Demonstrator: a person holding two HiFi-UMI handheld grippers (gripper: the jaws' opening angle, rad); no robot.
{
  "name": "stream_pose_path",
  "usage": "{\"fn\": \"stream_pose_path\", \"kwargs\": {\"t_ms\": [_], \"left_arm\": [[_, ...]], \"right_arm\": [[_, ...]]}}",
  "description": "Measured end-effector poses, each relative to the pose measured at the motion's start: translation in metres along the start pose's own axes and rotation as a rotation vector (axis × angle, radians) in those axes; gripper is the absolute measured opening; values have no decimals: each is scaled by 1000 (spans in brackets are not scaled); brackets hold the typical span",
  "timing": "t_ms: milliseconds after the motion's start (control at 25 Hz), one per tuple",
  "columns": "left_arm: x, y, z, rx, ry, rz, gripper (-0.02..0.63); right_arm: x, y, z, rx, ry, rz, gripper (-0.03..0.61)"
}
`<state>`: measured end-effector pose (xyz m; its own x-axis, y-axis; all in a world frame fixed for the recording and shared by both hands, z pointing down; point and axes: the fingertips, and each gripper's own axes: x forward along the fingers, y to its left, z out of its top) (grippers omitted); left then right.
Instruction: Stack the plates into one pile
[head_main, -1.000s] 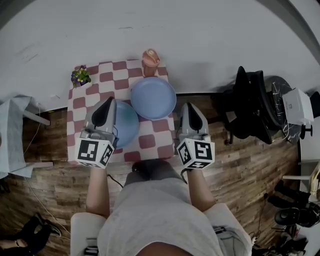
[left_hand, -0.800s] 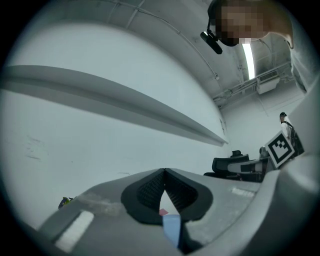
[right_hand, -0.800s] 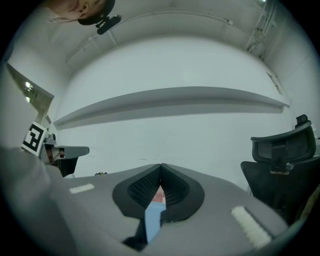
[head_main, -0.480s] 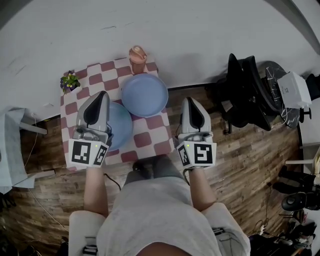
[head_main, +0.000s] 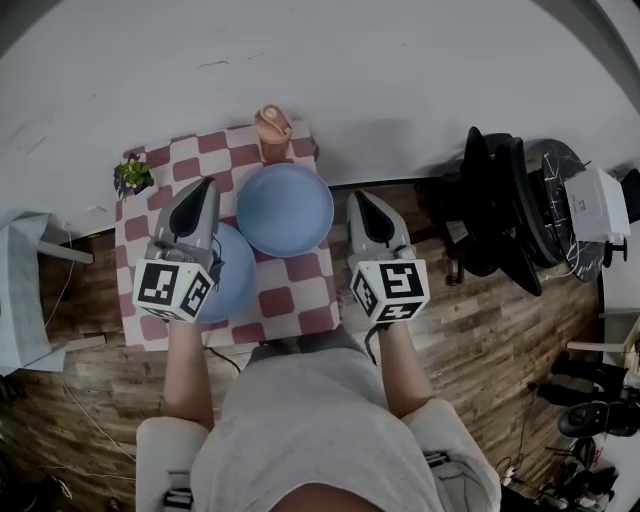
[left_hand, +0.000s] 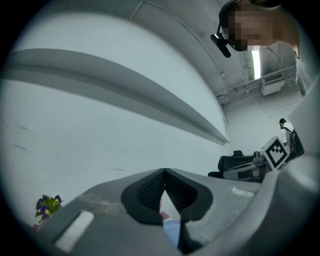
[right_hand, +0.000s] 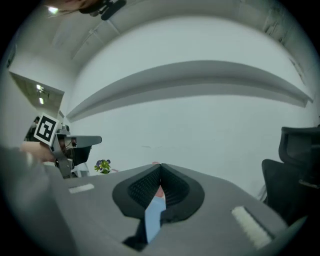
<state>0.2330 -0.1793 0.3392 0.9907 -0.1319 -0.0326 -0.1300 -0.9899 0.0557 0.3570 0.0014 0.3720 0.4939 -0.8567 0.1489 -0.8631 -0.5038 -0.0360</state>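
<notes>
Two blue plates lie apart on the checkered table (head_main: 300, 300). The larger plate (head_main: 284, 208) sits at the far middle. The smaller plate (head_main: 232, 290) lies nearer and to its left, half hidden under my left gripper (head_main: 207, 183), which hovers shut and empty above it. Just off the table's right edge, my right gripper (head_main: 357, 196) stays beside the larger plate's rim, shut with nothing held. In the left gripper view the pads meet at the left gripper (left_hand: 164, 171), with a sliver of blue plate (left_hand: 170, 232) below. The right gripper (right_hand: 160, 165) shows a blue strip of plate (right_hand: 154, 212) beneath its closed tips.
A pink cup (head_main: 271, 128) stands at the table's far edge, behind the larger plate. A small potted plant (head_main: 131, 175) sits at the far left corner. A black office chair (head_main: 505, 215) stands to the right on the wooden floor. The white wall is right behind the table.
Both grippers have moved forward toward the wall. The left one now reaches further over the smaller plate, and the right one has drawn level with the larger plate's rim.
</notes>
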Motion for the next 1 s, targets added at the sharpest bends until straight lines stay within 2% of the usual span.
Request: {"fn": "stream_pose_path", "kwargs": {"t_ms": [240,520,600,760,1000], "left_arm": [[39,16,-59,-54,202,20,18],[73,36,-156,-81,498,52,66],[78,42,-182,-84,576,59,91],[84,52,-223,-73,713,68,100],[86,56,-271,-40,861,78,127]], "right_arm": [[45,-17,-57,90,219,83,0],[72,-40,-134,174,421,77,21],[74,-46,-155,205,470,72,29],[80,-54,-189,268,553,76,53],[85,-55,-232,356,648,89,88]]}}
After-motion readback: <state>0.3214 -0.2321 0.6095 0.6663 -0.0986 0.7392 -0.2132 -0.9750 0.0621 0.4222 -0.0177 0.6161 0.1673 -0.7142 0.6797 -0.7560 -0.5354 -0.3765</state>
